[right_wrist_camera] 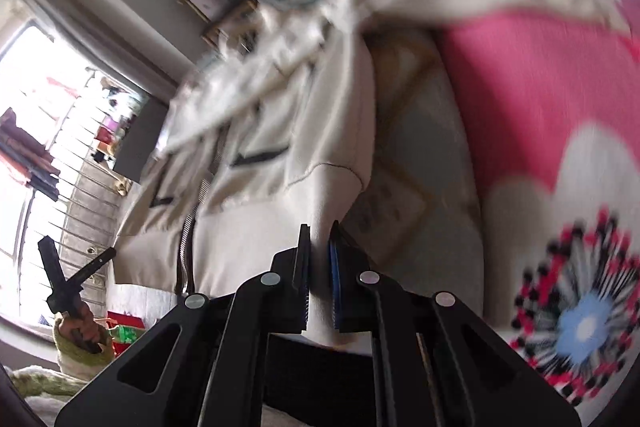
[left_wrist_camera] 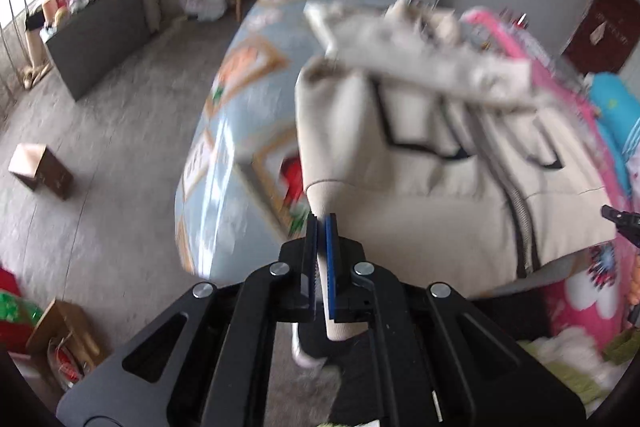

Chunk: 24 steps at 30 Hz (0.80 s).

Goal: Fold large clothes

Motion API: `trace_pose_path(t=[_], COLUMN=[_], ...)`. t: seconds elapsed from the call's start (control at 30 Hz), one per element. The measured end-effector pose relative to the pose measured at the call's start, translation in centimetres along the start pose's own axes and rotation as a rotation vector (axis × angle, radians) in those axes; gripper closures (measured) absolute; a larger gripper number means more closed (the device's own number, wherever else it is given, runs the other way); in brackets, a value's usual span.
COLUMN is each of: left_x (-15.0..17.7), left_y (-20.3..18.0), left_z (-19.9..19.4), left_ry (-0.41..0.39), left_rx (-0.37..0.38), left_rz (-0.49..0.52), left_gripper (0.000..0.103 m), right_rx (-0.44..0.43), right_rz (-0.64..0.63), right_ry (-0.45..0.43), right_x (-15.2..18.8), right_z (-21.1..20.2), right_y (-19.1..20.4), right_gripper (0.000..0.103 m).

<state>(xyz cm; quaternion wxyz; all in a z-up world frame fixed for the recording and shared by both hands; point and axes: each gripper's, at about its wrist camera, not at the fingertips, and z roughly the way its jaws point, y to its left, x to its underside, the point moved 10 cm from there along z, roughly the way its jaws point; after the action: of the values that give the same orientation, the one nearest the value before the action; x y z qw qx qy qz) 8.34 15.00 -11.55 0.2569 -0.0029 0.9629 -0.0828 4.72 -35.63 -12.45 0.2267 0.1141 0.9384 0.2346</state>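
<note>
The cream zip-up jacket (left_wrist_camera: 440,187) lies spread on a bed (left_wrist_camera: 240,99) with a blue picture-patterned cover, no writing legible, each bottom corner pinched in closed tongs, left tongs (left_wrist_camera: 322,223) and right tongs (right_wrist_camera: 320,239), beside a pink flowered quilt (right_wrist_camera: 540,87) and grey floor (left_wrist_camera: 120,107).

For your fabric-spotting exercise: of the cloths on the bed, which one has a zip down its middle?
The cream jacket, gripped at its hem corners by both grippers. The pink flowered blanket and blue patterned bedcover show no zip.
</note>
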Motion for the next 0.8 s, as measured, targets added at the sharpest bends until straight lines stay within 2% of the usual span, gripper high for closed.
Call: trace_pose_path(t=[0.03, 0.07, 0.1, 0.2, 0.27, 0.3, 0.33, 0.4, 0.47, 0.53, 0.6, 0.67, 0.8], left_x=[1.2, 2.2, 2.6, 2.8, 2.1, 1.6, 1.3, -0.2, -2.6, -5.1, -7.9, -10.4, -14.7], left_y=[0.6, 1.4, 1.8, 2.9, 3.8, 4.2, 4.3, 3.9, 2.9, 1.3, -0.7, -2.8, -6.0], left_z=[1.3, 2.1, 2.2, 1.3, 0.3, -0.2, -0.5, -1.3, -1.9, -1.7, -0.6, 1.3, 6.0], left_ry=[0.043, 0.077, 0.085, 0.093, 0.067, 0.058, 0.045, 0.003, -0.041, -0.073, -0.078, -0.071, -0.027], left_rx=[-0.028, -0.098, -0.133, -0.112, -0.128, -0.149, -0.165, -0.179, -0.177, -0.165, -0.137, -0.102, -0.099], left_rz=[0.001, 0.014, 0.027, -0.02, -0.037, -0.039, -0.042, -0.045, -0.033, -0.017, 0.005, 0.029, 0.057], left_gripper=[0.103, 0.103, 0.103, 0.103, 0.101, 0.09, 0.072, 0.052, 0.039, 0.023, 0.021, 0.02, 0.02], right_rx=[0.033, 0.052, 0.051, 0.028, 0.054, 0.08, 0.092, 0.069, 0.045, 0.065, 0.111, 0.135, 0.147], right_rz=[0.022, 0.033, 0.042, 0.06, 0.026, 0.019, 0.019, 0.048, 0.08, 0.117, 0.156, 0.209, 0.36], right_ry=[0.035, 0.04, 0.033, 0.028, 0.03, 0.029, 0.022, -0.026, -0.078, -0.13, -0.173, -0.201, -0.276], right_x=[1.1, 1.2, 1.1, 0.3, -0.3, -0.8, -0.8, -2.4, -3.9, -5.5, -7.5, -9.4, -12.9], right_z=[1.2, 1.3, 1.1, 0.2, -0.2, -0.4, -0.8, -2.1, -3.1, -4.2, -4.8, -5.1, -5.7], right_y=[-1.2, -2.0, -2.2, -2.4, -2.5, -2.8, -3.0, -4.0, -4.8, -6.4, -8.4, -10.6, -16.5], right_gripper=[0.097, 0.097, 0.097, 0.097, 0.089, 0.082, 0.068, 0.051, 0.047, 0.034, 0.029, 0.029, 0.029])
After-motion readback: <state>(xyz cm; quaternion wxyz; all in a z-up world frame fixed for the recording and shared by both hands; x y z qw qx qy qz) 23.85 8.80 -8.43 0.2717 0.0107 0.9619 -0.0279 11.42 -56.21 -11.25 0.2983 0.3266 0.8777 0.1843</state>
